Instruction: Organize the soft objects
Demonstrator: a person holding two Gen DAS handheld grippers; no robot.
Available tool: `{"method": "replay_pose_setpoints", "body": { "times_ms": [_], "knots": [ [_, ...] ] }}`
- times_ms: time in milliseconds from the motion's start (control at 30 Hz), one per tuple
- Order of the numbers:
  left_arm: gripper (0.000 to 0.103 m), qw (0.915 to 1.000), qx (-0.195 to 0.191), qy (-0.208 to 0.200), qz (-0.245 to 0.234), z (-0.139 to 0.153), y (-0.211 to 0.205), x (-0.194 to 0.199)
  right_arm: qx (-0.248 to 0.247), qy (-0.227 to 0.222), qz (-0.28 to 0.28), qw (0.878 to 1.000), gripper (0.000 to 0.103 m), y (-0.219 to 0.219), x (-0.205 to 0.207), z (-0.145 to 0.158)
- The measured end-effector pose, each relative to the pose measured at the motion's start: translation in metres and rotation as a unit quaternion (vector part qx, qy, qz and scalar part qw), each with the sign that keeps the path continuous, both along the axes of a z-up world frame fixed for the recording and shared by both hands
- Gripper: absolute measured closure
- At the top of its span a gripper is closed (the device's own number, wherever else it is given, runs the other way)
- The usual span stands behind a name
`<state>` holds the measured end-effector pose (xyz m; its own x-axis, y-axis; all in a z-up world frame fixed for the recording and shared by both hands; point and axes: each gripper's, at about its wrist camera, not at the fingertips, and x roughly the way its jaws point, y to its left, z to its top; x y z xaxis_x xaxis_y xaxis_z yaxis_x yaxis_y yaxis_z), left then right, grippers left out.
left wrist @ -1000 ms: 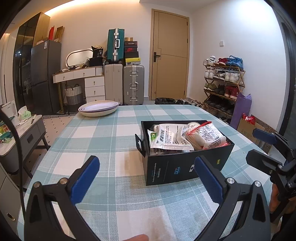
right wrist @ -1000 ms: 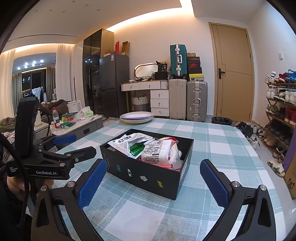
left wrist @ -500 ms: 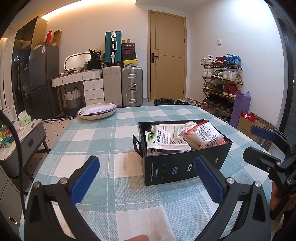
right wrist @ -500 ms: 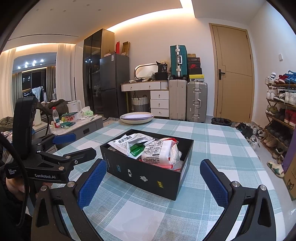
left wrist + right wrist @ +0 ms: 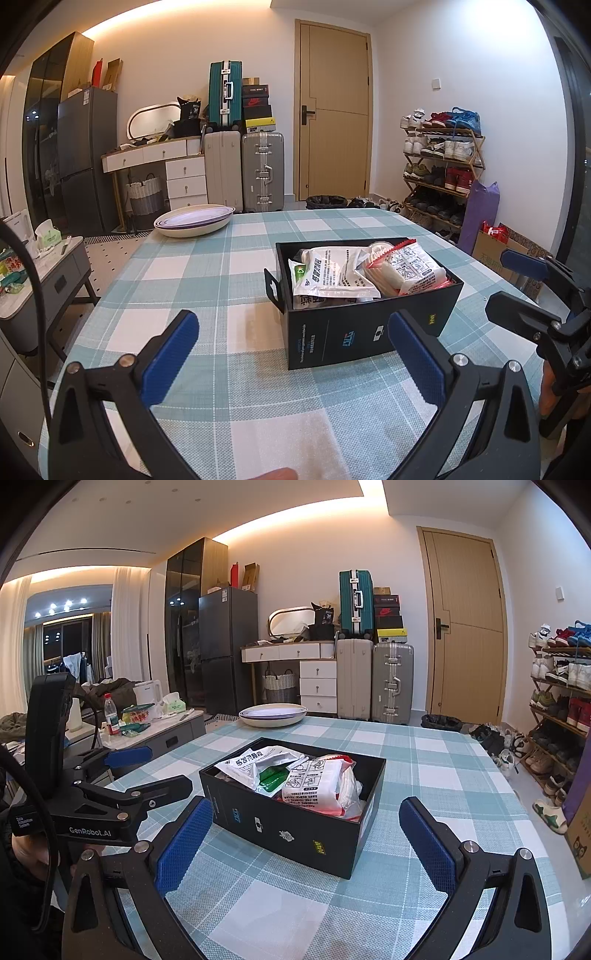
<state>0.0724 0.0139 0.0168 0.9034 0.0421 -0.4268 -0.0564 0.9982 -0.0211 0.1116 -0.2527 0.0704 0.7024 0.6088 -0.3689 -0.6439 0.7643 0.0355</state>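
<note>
A black box (image 5: 369,332) (image 5: 291,827) stands on the checked tablecloth, filled with soft white printed packets (image 5: 332,275) (image 5: 314,782); one shows red edging (image 5: 406,269), another some green (image 5: 271,777). My left gripper (image 5: 291,339) hovers open in front of the box, nothing between its blue pads. My right gripper (image 5: 304,830) is also open and empty, facing the box from its other side. The right gripper also appears at the right edge of the left wrist view (image 5: 524,284), and the left one at the left of the right wrist view (image 5: 147,768).
A stack of shallow white bowls (image 5: 194,220) (image 5: 272,715) sits at the table's far edge. Beyond are suitcases (image 5: 262,171), a door, a shoe rack (image 5: 439,166) on the right, and a low side table (image 5: 159,727) with bottles on the left.
The left gripper has tilted up slightly, so the box sits a little lower and left in its view. The right gripper has barely moved. Both stay open.
</note>
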Motion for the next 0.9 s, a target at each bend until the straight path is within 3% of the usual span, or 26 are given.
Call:
{"method": "replay_pose_setpoints", "body": {
  "times_ms": [900],
  "knots": [
    [0.0, 1.0, -0.007, 0.006, -0.002, -0.0044, 0.0023, 0.0029, -0.001, 0.002, 0.0, 1.0, 0.0, 0.0006, 0.0022, -0.001]
  ]
}}
